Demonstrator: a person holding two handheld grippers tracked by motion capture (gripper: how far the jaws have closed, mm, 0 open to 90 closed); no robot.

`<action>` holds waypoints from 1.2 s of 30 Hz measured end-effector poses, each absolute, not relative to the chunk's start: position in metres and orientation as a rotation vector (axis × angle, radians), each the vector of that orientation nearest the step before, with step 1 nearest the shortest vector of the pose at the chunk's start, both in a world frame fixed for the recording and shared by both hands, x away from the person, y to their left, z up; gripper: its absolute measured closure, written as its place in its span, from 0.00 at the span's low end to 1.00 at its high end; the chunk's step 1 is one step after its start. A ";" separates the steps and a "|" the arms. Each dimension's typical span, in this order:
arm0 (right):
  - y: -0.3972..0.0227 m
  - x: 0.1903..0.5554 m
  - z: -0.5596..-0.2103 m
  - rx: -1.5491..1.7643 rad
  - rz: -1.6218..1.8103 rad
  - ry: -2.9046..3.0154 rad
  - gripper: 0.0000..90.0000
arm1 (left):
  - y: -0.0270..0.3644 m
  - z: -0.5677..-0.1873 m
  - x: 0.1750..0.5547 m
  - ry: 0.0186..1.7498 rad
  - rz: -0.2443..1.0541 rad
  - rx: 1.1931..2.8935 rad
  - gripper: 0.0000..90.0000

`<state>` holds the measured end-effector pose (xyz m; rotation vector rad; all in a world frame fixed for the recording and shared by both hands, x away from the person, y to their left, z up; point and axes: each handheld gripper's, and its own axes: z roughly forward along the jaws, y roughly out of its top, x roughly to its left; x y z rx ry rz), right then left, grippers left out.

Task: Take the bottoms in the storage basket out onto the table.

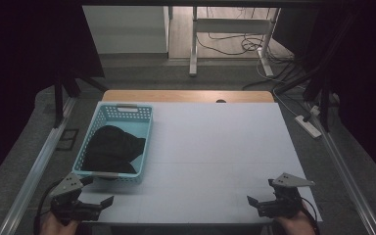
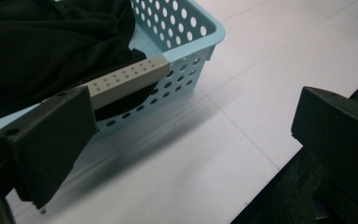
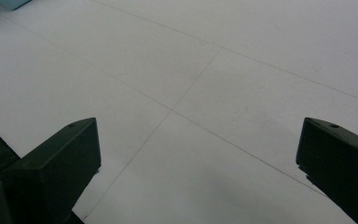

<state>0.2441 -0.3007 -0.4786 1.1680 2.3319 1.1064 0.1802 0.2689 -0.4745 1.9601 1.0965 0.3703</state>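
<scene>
Cloth (image 1: pixel 111 148) lies in the basket (image 1: pixel 148 132), just ahead of the left gripper (image 1: pixel 98 191), far nearer than the right gripper (image 1: pixel 259 192). Both stand wide open, holding nothing

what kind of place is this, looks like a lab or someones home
Most likely a lab or recording workspace, not a home. A white table stands between metal rails, with dark curtains at the sides and cables and a power strip on the grey floor. A blue basket holding black cloth sits on it.
</scene>
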 end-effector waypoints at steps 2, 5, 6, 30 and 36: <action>-0.301 0.244 -0.479 1.169 1.107 2.332 0.00 | 0.269 -0.473 0.181 1.095 0.371 1.955 0.00; -0.301 0.244 -0.479 1.172 1.108 2.331 0.00 | 0.268 -0.470 0.183 1.094 0.354 1.950 0.00; -0.301 0.245 -0.479 1.173 1.108 2.332 0.00 | 0.267 -0.469 0.184 1.092 0.352 1.952 0.00; -0.300 0.245 -0.479 1.162 1.094 2.347 0.00 | 0.254 -0.458 0.214 1.091 0.367 1.985 0.00; -0.300 0.245 -0.479 1.160 1.091 2.350 0.00 | 0.251 -0.457 0.224 1.108 0.355 1.984 0.00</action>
